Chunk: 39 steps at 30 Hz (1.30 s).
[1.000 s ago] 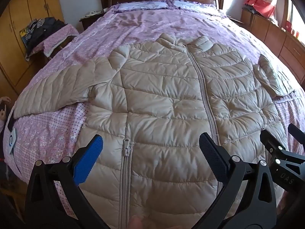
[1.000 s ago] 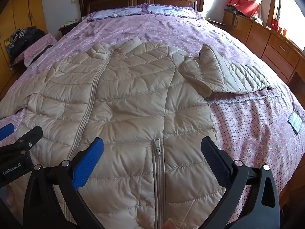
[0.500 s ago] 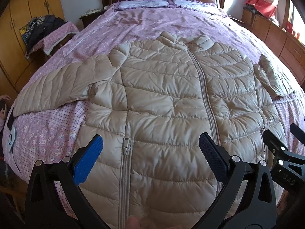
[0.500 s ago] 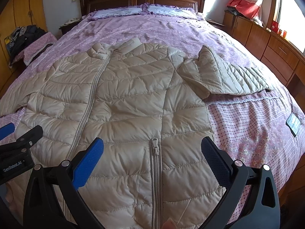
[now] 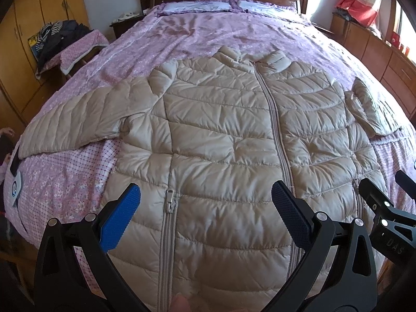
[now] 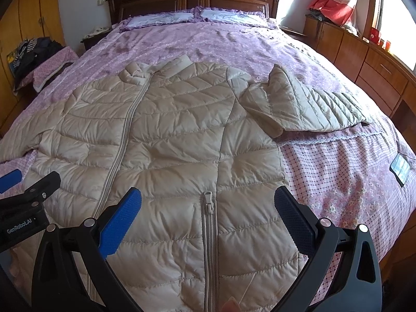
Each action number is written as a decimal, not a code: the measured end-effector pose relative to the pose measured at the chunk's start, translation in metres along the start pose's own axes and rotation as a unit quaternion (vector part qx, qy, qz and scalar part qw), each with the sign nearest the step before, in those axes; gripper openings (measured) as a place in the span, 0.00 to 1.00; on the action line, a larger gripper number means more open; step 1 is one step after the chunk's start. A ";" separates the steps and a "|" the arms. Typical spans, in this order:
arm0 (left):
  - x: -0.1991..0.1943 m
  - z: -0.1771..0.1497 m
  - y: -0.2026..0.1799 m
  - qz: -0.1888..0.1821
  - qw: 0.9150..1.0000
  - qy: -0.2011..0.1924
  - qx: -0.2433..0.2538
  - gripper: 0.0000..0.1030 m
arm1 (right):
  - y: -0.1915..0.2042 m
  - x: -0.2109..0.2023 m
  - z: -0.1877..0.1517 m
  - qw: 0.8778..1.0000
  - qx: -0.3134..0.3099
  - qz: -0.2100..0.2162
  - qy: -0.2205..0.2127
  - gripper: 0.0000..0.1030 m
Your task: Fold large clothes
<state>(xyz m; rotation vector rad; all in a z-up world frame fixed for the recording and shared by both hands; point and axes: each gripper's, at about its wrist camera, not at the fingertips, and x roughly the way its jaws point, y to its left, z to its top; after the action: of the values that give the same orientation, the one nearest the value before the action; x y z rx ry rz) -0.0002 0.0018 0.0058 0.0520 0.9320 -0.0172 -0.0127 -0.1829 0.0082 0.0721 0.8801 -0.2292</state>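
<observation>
Barely anything moved vs 1 s ago: both my grippers, left gripper [image 5: 205, 208] & right gripper [image 6: 208, 208], hover spread wide over jacket [image 5: 221, 135] hem; no fold begun.

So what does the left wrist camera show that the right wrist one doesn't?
Only the left wrist view shows the jacket's left sleeve lying out flat across the bed, and a person's hand at the frame's left edge. Only the right wrist view shows the dark phone-like slab on the checked bedding and the right sleeve in full, rumpled. Both show the beige puffer jacket zipped, front up, on the purple bedspread, with both grippers open above its hem.
</observation>
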 end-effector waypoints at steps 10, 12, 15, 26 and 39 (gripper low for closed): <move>-0.002 -0.001 0.001 -0.001 1.000 0.000 0.000 0.97 | -0.002 0.001 -0.003 1.000 -0.001 0.003 0.002 0.96; -0.002 -0.001 0.001 -0.001 1.000 0.001 0.002 0.97 | -0.002 0.000 -0.003 1.000 0.000 0.002 0.002 0.96; -0.003 -0.002 -0.001 0.001 1.000 0.003 0.005 0.97 | -0.003 0.000 -0.004 1.000 0.002 0.002 0.002 0.96; -0.004 0.001 -0.009 -0.004 1.000 0.007 0.021 0.97 | -0.009 -0.002 -0.008 1.000 0.002 -0.003 0.008 0.96; -0.002 -0.002 -0.021 -0.007 0.999 0.018 0.038 0.97 | -0.022 -0.001 -0.008 1.000 0.005 0.002 0.018 0.96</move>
<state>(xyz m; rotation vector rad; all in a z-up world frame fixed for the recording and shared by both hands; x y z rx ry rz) -0.0035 -0.0189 0.0056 0.1164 0.9684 -0.0647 -0.0240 -0.2028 0.0043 0.0876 0.9146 -0.2283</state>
